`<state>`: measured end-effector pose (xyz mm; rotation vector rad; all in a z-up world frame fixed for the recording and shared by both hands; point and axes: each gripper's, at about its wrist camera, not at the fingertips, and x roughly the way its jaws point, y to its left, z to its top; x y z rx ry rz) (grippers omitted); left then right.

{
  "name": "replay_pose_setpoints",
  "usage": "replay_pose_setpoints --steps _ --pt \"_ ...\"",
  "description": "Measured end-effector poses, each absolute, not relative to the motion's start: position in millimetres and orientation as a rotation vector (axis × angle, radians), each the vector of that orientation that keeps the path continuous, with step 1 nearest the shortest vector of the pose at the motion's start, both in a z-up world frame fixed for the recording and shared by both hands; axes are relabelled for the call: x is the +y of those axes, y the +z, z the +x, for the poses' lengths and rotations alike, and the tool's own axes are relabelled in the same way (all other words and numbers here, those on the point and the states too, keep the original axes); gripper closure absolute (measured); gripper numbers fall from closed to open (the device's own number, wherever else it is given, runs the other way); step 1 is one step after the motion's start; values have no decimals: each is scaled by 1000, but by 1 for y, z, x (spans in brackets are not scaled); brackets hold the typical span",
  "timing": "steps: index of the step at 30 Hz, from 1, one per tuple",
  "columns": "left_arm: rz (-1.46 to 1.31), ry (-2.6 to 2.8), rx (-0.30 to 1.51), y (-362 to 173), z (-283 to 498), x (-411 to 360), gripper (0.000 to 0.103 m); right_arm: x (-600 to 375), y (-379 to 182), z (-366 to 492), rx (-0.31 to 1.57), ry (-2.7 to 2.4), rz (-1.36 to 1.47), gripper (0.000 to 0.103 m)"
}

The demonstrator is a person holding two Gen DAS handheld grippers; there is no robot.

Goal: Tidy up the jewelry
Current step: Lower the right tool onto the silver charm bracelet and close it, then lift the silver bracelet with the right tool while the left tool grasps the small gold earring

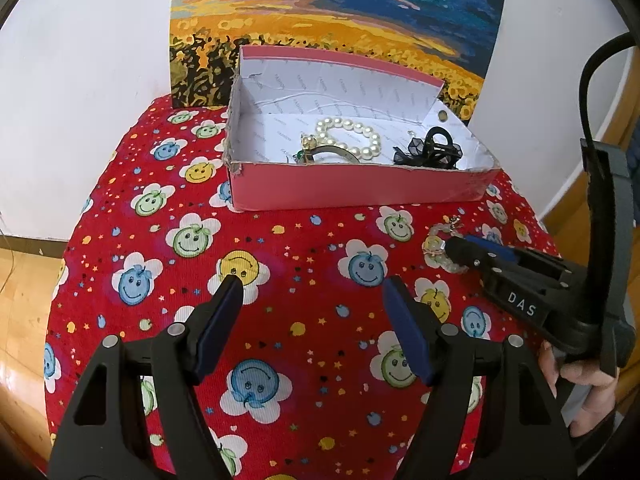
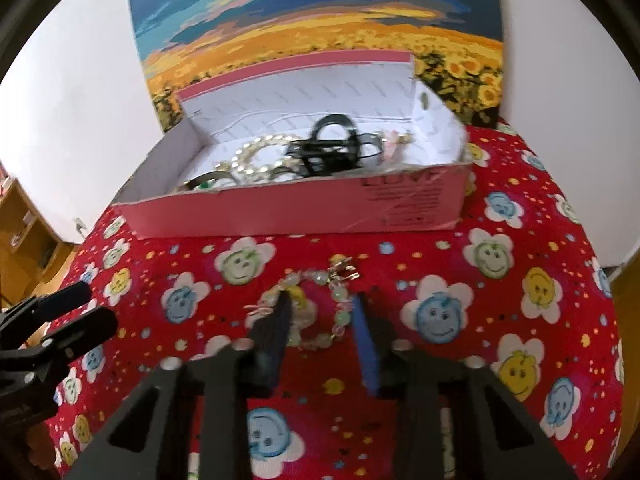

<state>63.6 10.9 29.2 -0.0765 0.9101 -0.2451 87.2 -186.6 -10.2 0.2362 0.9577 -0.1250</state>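
Note:
A pale green beaded bracelet (image 2: pixel 340 316) with a small charm lies on the red smiley-flower cloth in front of the pink box (image 2: pixel 280 208). My right gripper (image 2: pixel 320 300) is down on it, its blue pads against the beads on both sides; the left finger hides part of the loop. The left wrist view shows this gripper (image 1: pixel 458 242) at the right, its tips on the bracelet (image 1: pixel 434 246). My left gripper (image 1: pixel 312 288) hangs open over bare cloth with nothing between its fingers. The box (image 1: pixel 360 188) holds a pearl bracelet (image 1: pixel 360 132) and a black hair clip (image 1: pixel 438 146).
A sunflower-field painting (image 1: pixel 320 20) leans on the white wall behind the box. The cloth covers a round table whose edge drops to a wooden floor (image 1: pixel 24 300). A person's hand (image 1: pixel 580 376) grips the right tool. My left gripper (image 2: pixel 94 306) shows at the right wrist view's left edge.

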Motion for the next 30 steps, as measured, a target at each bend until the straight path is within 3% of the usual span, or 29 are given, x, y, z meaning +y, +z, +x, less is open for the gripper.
replay_pose_setpoints --steps 3,19,30 --pt "-76 -250 909 31 62 11 33 -185 -9 84 944 -104 251 93" --pt "-44 -294 932 39 57 -26 33 -227 45 25 774 -54 470 94" --pt "73 -372 920 40 68 -97 33 -266 42 -3 768 -149 494 94"
